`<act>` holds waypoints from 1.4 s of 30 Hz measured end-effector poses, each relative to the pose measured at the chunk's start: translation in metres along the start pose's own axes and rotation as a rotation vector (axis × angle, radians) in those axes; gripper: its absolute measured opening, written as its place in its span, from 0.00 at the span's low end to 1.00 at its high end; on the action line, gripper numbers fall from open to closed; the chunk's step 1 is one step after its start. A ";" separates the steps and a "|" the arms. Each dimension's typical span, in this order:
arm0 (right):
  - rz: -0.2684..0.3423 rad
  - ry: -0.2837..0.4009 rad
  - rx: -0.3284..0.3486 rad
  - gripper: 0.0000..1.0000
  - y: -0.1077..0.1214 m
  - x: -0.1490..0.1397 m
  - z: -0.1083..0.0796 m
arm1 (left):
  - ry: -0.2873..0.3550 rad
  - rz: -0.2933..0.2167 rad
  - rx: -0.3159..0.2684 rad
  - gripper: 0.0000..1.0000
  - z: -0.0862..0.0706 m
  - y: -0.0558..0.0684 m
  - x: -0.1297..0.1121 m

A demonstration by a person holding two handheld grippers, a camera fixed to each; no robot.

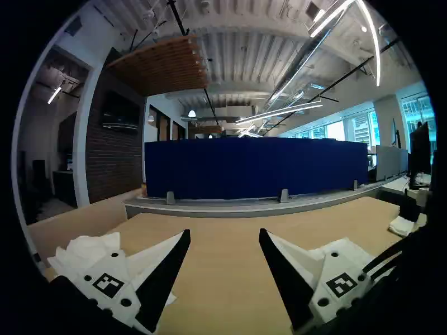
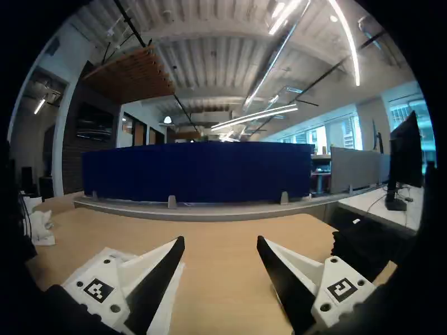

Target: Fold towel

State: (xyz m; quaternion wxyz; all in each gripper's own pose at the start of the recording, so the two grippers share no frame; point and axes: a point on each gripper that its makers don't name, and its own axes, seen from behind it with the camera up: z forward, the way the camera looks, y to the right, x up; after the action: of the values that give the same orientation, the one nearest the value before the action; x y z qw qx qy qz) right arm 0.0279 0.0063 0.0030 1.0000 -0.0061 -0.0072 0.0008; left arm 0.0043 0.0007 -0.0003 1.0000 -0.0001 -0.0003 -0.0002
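Left gripper view: the left gripper [image 1: 224, 231] is held level above the bench [image 1: 223, 273] and points at the blue partition [image 1: 251, 167] along the far edge. Its fingers stand wide apart with bare wood between them and grip nothing. A crumpled white cloth [image 1: 84, 247], probably the towel, lies on the bench just beside the outer face of the left-hand finger and is partly hidden behind it. A white bundle [image 1: 401, 226] rests on the bench near the right margin.

Right gripper view: the right gripper [image 2: 220, 238] is held in the same level attitude over the bench, with its fingers equally spread and empty. A white bundle [image 2: 42, 229] sits at the left margin. Whether it is the one noted above cannot be told. A dark folded stack [image 2: 360, 245] lies at the right of the bench.

Assessment: both grippers are open and clear of all cloth, which suggests a ready position. The fold has not begun. The wide spread suits an approach to a cloth edge. The next move probably calls for tilting the left gripper down toward the crumpled cloth to find a corner.

Caution: the heap hides its own edges, so the fingers may pinch several layers at once.
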 end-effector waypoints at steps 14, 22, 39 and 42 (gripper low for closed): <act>-0.011 -0.002 0.013 1.00 -0.009 0.080 0.003 | -0.038 -0.006 -0.026 0.91 -0.008 0.015 0.070; -0.026 -0.041 0.055 1.00 -0.019 0.093 0.006 | -0.092 -0.005 -0.071 0.91 -0.009 0.025 0.078; -0.215 -0.244 0.268 1.00 -0.072 0.083 -0.006 | -0.244 0.059 -0.340 0.91 -0.015 0.081 0.063; -0.226 -0.269 0.303 1.00 -0.079 0.079 -0.008 | -0.254 0.065 -0.371 0.91 -0.015 0.089 0.061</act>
State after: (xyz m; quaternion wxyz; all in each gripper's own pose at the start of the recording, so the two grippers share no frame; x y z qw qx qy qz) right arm 0.1072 -0.0728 -0.0032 0.9732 0.1451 -0.1407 -0.1095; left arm 0.0652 0.0892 -0.0153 0.9742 -0.1841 -0.1264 0.0318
